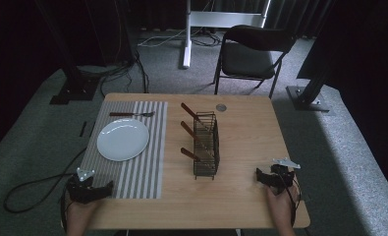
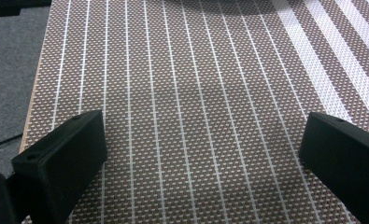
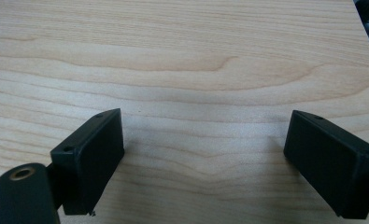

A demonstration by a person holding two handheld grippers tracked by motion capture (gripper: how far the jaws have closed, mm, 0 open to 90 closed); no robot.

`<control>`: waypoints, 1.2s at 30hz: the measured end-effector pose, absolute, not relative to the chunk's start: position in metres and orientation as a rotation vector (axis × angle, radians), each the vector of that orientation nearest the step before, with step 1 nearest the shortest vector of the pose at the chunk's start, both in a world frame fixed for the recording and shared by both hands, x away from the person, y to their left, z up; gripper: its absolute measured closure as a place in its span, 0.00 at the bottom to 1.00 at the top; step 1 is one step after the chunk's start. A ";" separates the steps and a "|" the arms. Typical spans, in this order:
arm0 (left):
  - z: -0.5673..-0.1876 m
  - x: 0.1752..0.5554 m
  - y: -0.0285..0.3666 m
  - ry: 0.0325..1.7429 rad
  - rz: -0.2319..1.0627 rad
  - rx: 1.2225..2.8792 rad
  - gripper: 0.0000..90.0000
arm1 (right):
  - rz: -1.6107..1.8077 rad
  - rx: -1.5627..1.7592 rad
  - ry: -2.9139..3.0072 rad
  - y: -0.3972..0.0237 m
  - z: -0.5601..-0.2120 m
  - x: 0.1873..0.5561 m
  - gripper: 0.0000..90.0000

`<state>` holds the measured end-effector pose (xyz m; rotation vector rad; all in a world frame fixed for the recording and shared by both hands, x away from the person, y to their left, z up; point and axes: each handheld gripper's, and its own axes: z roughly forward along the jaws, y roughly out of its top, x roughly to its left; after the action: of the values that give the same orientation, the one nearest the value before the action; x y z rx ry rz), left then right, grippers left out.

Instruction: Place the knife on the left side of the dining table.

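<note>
A white plate [image 1: 123, 139] lies on a striped placemat [image 1: 145, 172] at the table's left, with a wooden-handled fork [image 1: 131, 114] beyond it. A black wire caddy [image 1: 206, 144] stands mid-table with three brown-handled utensils [image 1: 188, 112] leaning out of it to the left. My left gripper [image 1: 90, 191] rests at the placemat's near left corner, and its jaws stand wide apart over the weave [image 2: 201, 116] with nothing between them. My right gripper [image 1: 276, 178] sits near the table's front right, open over bare wood [image 3: 205, 84].
A small round grey disc [image 1: 221, 107] lies near the table's far edge. A black folding chair [image 1: 250, 54] stands behind the table, with stand bases and cables on the carpet. Cables trail from both grippers off the table's front edge.
</note>
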<state>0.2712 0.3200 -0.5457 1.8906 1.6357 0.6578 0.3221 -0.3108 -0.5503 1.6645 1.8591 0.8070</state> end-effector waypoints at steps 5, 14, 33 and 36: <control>-0.547 0.271 0.320 1.631 0.667 1.882 0.01 | 0.807 1.665 1.859 -0.311 -0.550 0.322 0.13; -0.547 0.270 0.320 1.631 0.667 1.884 0.01 | 0.807 1.665 1.859 -0.311 -0.550 0.322 0.13; -0.544 0.274 0.322 1.600 0.633 1.938 0.02 | 0.807 1.664 1.859 -0.311 -0.550 0.322 0.13; -0.543 0.275 0.322 1.601 0.627 1.941 0.03 | 0.807 1.664 1.859 -0.311 -0.550 0.322 0.13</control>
<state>0.2750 0.3221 -0.5429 1.9409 1.6005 0.6270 0.3221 -0.3107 -0.5503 1.6643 1.8591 0.8067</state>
